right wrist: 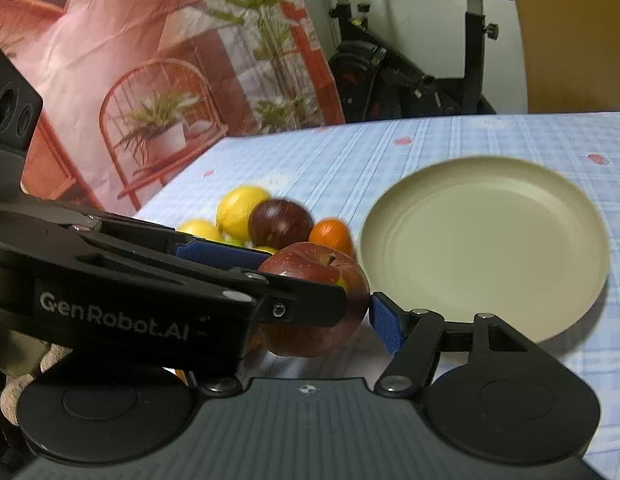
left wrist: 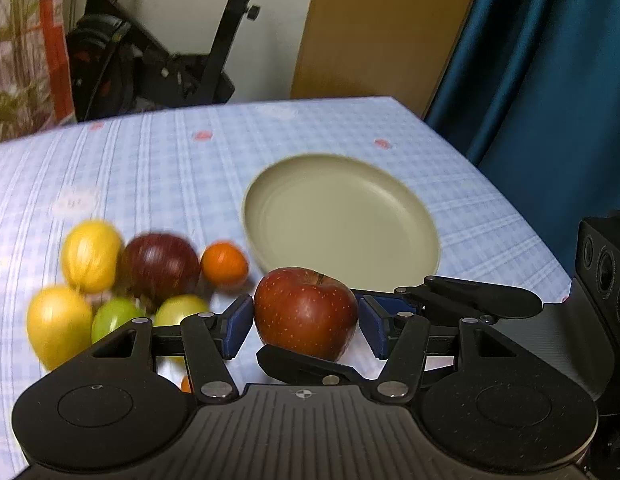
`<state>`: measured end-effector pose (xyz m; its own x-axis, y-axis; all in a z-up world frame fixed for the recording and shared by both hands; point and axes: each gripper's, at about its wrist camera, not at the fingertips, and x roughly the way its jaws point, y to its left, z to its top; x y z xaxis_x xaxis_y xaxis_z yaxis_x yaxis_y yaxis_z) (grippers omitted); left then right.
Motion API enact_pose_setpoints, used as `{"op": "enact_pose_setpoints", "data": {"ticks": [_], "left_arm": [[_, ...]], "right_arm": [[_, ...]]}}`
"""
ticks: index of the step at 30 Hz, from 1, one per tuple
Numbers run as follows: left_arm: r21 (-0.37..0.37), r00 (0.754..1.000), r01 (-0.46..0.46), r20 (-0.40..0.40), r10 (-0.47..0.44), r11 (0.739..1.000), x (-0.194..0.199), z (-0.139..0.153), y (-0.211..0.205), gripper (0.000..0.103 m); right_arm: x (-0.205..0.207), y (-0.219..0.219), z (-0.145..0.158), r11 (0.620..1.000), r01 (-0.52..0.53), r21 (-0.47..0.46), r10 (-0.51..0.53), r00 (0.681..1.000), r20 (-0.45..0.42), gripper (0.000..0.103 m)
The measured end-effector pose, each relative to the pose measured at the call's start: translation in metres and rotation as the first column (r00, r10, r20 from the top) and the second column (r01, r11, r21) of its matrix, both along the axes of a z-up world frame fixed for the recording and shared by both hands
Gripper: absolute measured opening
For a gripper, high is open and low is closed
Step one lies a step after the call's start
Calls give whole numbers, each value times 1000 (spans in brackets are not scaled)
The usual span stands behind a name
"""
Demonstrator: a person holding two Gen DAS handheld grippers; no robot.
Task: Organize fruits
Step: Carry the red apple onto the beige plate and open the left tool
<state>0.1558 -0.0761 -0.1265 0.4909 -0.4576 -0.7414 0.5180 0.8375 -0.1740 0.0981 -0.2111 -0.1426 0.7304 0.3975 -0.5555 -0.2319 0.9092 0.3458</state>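
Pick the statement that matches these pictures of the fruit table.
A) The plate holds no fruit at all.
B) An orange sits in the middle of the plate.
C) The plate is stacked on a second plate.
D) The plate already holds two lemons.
A: the beige plate shows only bare surface, while the lemons, the orange and the apples sit off it, on the tablecloth or between the tools.

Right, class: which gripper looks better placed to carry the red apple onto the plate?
Left, probably. The red apple sits centred between the pads of the left gripper, with the plate just beyond. The right gripper comes at it from the side, one finger hidden.
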Motion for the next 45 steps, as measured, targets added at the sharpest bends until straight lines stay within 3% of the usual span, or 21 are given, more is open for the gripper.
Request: {"op": "enact_pose_setpoints", "data": {"ticks": [11, 23, 29, 45], "left_arm": [[-23, 996, 31, 81, -29, 999, 47, 17, -42, 61], [-48, 1000, 4, 0, -4, 999, 113, -8, -66, 61], [-36, 1000, 0, -1, 0, 999, 119, -19, -67, 59], [-50, 999, -44, 0, 44, 998, 130, -28, -60, 61]], "right_arm": [[35, -39, 23, 997, 71, -34, -67, 994, 91, 68], [88, -56, 4, 986, 106, -129, -91, 989, 116, 67], [102, -57, -10, 983, 105, -152, -89, 990, 108, 64], [118, -47, -9, 977, 88, -194, -68, 992, 106, 64]]}}
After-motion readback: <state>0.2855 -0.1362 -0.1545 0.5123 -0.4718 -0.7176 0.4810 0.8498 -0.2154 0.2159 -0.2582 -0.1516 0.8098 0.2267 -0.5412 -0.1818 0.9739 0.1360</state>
